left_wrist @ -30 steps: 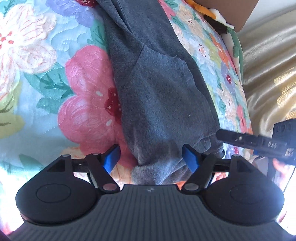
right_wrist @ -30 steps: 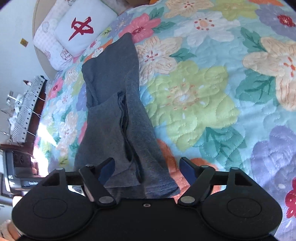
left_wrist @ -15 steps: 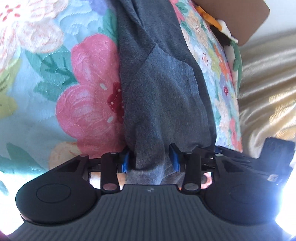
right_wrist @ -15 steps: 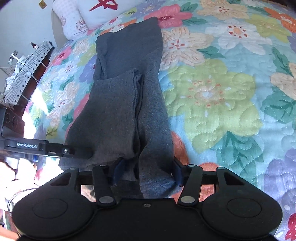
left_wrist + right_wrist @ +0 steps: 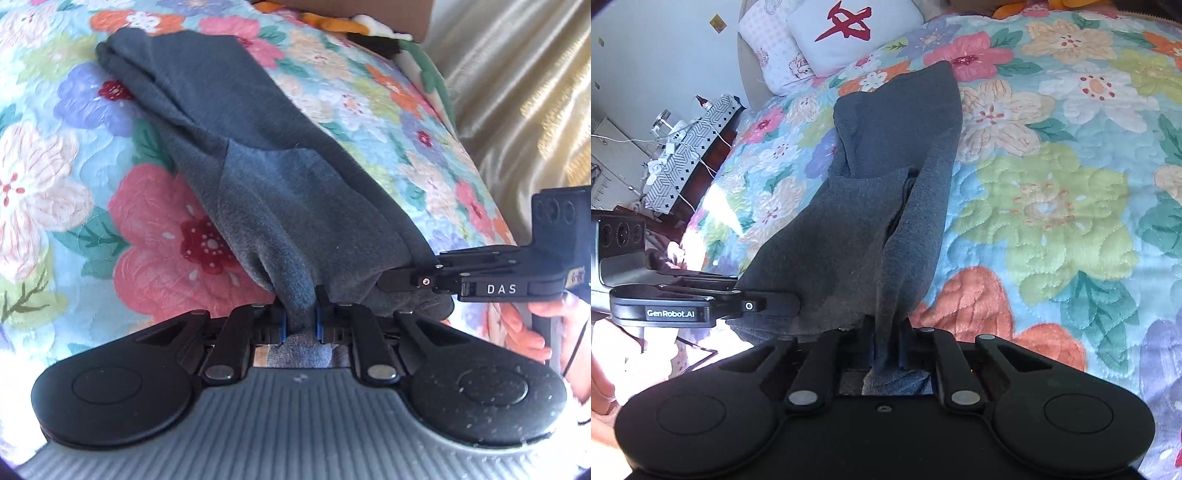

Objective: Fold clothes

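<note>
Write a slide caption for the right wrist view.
Right hand-held gripper closing on gray garment over a floral quilt.

I see a dark grey garment (image 5: 886,206), plain and unpatterned, lying on my landmark, the quilt (image 5: 1052,206): pale blue, printed with big pink, lime green, orange, cream and lilac flowers. At the quilt's far end sits a white pillow (image 5: 849,29) with a red mark. Beside the quilt's edge hangs a shiny gold curtain (image 5: 517,92).

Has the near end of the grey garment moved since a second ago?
Yes. The grey garment has come up off the floral quilt at its near end, pinched as the closing jaws of the left gripper and right gripper grip it.
</note>
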Available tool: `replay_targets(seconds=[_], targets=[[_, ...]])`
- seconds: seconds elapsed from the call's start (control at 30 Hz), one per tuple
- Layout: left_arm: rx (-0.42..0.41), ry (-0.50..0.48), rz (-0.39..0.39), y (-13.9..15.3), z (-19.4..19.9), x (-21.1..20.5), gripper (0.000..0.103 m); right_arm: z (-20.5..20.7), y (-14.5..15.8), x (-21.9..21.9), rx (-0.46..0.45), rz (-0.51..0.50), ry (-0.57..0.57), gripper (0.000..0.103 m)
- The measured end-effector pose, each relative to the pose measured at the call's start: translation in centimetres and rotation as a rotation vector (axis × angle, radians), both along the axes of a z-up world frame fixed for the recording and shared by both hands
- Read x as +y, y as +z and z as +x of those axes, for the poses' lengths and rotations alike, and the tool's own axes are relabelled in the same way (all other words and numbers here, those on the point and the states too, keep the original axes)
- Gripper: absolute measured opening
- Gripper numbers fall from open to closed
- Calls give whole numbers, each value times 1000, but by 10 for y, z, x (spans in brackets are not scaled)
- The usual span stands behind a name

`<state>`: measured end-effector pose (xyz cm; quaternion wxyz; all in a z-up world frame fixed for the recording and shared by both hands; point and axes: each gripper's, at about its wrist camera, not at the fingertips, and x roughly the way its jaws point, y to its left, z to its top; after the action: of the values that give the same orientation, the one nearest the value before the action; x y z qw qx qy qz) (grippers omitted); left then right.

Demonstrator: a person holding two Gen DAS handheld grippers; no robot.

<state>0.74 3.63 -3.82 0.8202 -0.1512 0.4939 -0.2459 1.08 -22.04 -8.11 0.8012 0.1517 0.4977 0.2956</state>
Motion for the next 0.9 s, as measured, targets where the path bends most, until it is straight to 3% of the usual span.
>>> replay_targets(seconds=[0.27, 0.43, 0.67, 0.83, 0.9], targets=[[-35, 10, -56, 36, -21, 6, 11, -21, 15, -26, 61, 267, -144, 13], [-67, 10, -17, 37, -21, 9, 12, -11, 26, -17, 35, 278, -149, 13], [18, 49, -35, 18, 7, 15, 12, 20, 26, 4, 55, 211, -158, 13], [40, 67, -93, 27, 36, 22, 12, 50, 31, 5, 97, 147, -208, 14], [12, 67, -76, 36, 48, 22, 12, 67, 37, 10, 89, 125, -216, 14]])
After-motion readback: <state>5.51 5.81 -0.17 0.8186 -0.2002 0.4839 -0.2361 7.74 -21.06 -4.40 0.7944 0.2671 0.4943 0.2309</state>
